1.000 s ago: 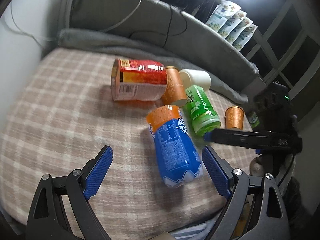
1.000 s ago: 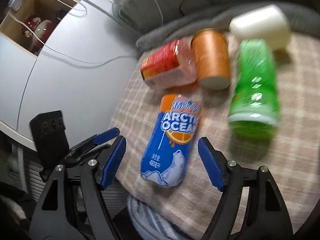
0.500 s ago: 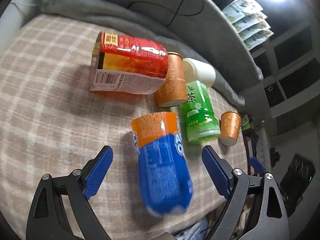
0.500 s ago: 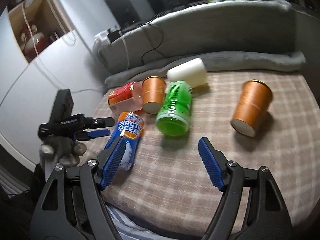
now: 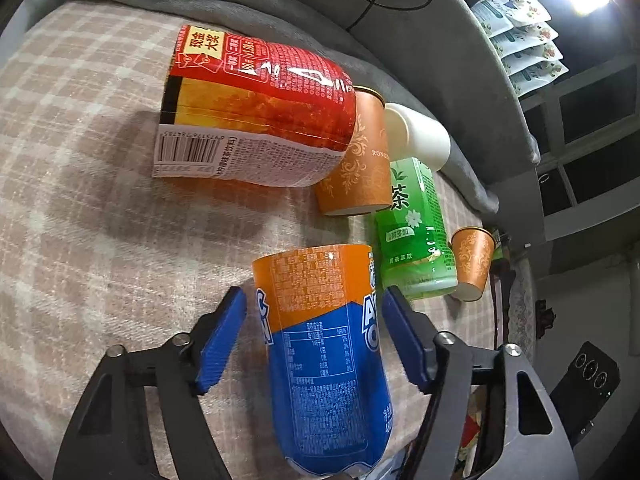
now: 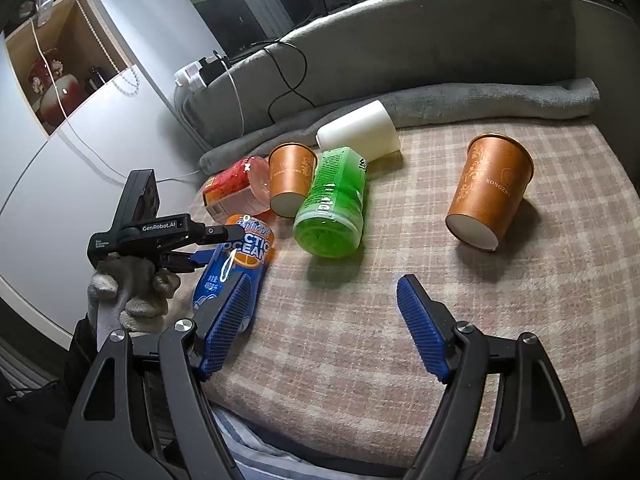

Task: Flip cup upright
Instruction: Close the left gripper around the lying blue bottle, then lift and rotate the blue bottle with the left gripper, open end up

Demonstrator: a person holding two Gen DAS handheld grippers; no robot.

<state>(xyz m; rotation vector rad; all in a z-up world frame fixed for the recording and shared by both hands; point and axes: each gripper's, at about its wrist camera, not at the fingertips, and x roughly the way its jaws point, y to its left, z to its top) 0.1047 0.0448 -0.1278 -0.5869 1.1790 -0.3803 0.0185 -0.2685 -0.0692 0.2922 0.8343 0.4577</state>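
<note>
Several containers lie tipped on a plaid-covered table [image 6: 400, 320]. A blue and orange Arctic Ocean cup [image 5: 324, 344] lies on its side between the open fingers of my left gripper [image 5: 312, 312], which straddles it without closing; it also shows in the right wrist view [image 6: 236, 256]. An orange paper cup [image 6: 488, 192] lies tilted on its side at the right, ahead of my open, empty right gripper [image 6: 324, 300]; it shows small in the left wrist view [image 5: 472, 260]. A second orange cup [image 5: 356, 160] lies between a red cup [image 5: 256, 108] and a green cup [image 5: 416, 232].
A white cup [image 6: 360, 132] lies at the back by a grey rolled blanket [image 6: 480, 104]. A grey cushion with cables [image 6: 360, 52] backs the table. A white cabinet [image 6: 80, 120] stands at the left. The table's front edge is close to both grippers.
My left gripper has moved forward so its fingers now flank the blue and orange cup. My right gripper swung right, bringing the lone orange cup into view.
</note>
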